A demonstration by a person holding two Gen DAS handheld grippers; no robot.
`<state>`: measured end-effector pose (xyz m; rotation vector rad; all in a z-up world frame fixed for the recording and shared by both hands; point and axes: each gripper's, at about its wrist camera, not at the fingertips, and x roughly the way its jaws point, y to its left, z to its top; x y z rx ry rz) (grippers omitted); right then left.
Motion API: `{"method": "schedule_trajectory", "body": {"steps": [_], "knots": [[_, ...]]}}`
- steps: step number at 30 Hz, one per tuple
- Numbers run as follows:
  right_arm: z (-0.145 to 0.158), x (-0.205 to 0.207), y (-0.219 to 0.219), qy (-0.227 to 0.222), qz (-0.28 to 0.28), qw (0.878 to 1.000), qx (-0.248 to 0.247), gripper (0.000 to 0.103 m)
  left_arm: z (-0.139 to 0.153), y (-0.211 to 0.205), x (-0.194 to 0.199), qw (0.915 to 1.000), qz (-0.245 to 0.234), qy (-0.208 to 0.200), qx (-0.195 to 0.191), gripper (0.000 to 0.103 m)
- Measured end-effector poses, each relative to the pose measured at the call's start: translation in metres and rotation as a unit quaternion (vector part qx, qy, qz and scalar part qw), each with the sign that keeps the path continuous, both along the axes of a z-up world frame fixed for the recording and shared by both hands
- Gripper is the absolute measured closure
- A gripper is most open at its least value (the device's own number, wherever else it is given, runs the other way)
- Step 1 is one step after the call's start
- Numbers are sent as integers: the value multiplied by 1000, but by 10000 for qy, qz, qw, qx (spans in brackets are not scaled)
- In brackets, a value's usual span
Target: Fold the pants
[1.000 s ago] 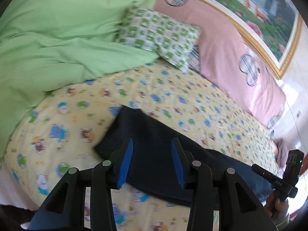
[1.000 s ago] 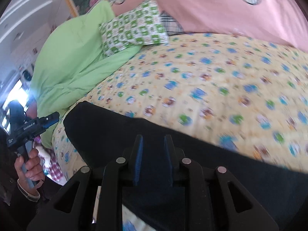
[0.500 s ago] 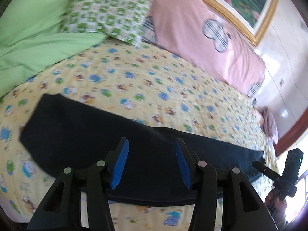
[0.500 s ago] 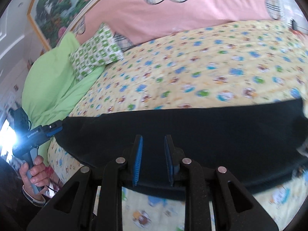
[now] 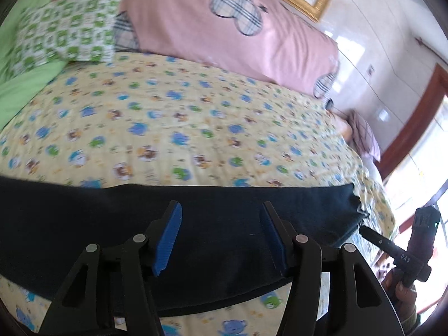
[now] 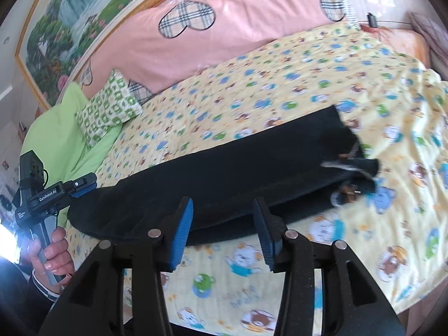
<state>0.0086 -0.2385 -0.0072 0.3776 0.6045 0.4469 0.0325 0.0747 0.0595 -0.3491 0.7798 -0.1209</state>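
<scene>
Dark navy pants (image 5: 224,224) lie as one long flat strip across the near side of the bed, one end at the left and the waist with its drawstring at the right (image 6: 347,165). My left gripper (image 5: 221,235) is open and empty, hovering over the middle of the strip. My right gripper (image 6: 222,229) is open and empty above the pants' near edge (image 6: 224,184). The right gripper also shows in the left wrist view (image 5: 397,249), and the left gripper shows in the right wrist view (image 6: 81,186) at the pants' left end.
The bed has a yellow cartoon-print sheet (image 5: 196,117). A pink headboard cushion (image 5: 224,33), a green checked pillow (image 5: 64,33) and a green duvet (image 6: 64,128) lie at the back and left. The bed's near edge is just below the pants.
Both views have swung right along the pants. My right gripper's fingers have opened from a narrow gap to wide. The pants now lie stretched out full length.
</scene>
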Motion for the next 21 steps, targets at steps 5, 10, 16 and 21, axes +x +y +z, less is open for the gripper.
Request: {"method": "schedule_trajectory", "body": {"steps": [5,10,16,21], "knots": [[-5,-5,-18,50,-243,9997,70,57,2,-29,18,9990,-420,57,128,42],[-15,-6,-35,193,-521,9982,228,57,2,-58,41,9956,-873,148,307,41],[-27,-4,-51,385,-810,9951,427,56,3,-97,66,9892,-1350,220,519,40],[-33,-4,-60,444,-906,9931,591,55,1,-122,85,9842,-1641,309,588,37]]}}
